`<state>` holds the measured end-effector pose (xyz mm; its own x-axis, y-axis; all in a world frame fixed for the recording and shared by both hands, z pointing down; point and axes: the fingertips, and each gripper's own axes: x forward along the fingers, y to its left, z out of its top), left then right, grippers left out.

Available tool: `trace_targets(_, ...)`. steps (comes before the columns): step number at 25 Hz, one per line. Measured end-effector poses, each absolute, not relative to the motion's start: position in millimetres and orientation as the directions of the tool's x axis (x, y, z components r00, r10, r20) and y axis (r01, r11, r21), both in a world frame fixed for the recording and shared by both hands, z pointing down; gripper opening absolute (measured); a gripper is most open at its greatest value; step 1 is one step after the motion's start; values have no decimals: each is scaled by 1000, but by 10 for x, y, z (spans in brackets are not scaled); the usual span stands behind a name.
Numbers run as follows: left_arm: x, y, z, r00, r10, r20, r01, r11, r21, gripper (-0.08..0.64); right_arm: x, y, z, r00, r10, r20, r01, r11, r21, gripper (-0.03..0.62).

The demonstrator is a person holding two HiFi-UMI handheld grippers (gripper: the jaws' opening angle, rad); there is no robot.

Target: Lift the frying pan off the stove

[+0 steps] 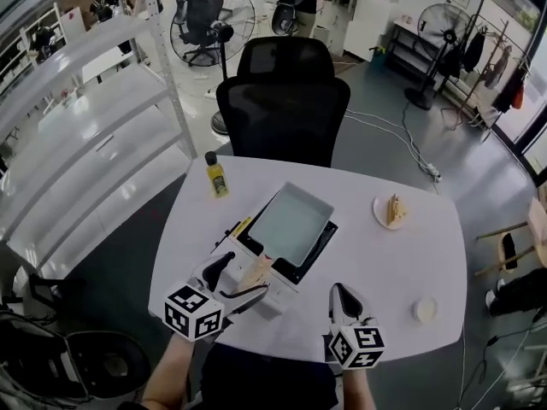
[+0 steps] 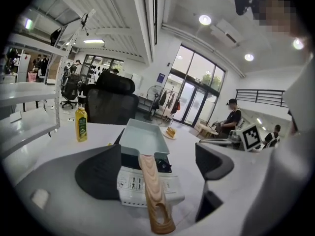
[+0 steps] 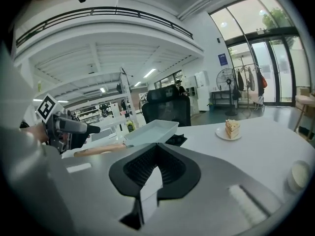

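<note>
A pale rectangular frying pan (image 1: 291,223) sits on a portable stove (image 1: 321,244) in the middle of the white table (image 1: 427,254). Its wooden handle (image 1: 255,272) points toward me. My left gripper (image 1: 244,276) is open, with one jaw on each side of the handle (image 2: 151,186) and a gap on both sides. In the left gripper view the pan (image 2: 142,139) rests on the stove (image 2: 133,183) just ahead. To the right of the stove, low over the table's near edge, my right gripper (image 1: 340,292) is shut and holds nothing. Its own view shows the pan (image 3: 150,130) off to the left.
A yellow oil bottle (image 1: 217,176) stands at the table's far left. A slice of cake on a plate (image 1: 393,209) lies at the right, and a small round white dish (image 1: 425,309) near the right front. A black office chair (image 1: 282,101) stands behind the table, and white shelving (image 1: 85,118) at the left.
</note>
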<state>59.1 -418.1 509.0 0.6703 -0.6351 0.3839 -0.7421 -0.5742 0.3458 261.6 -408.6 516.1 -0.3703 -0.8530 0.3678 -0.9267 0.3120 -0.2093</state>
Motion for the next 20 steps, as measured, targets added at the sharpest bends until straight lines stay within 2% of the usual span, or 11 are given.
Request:
trace_targets(6, 629, -4305, 5339, 599, -624, 502, -797, -526, 297, 505, 2772, -4303, 5282, -414, -817, 401, -908, 345, -236, 6)
trace_targets(12, 672, -4309, 5597, 566, -559, 606, -811, -511, 286, 505, 2765, -4345, 5454, -459, -777, 430, -887, 371, -276, 6)
trace_targets(20, 705, -4298, 5856, 533, -397, 747, -816, -475, 331, 503, 2783, -4469, 5561, -487, -747, 452, -872, 391, -293, 6)
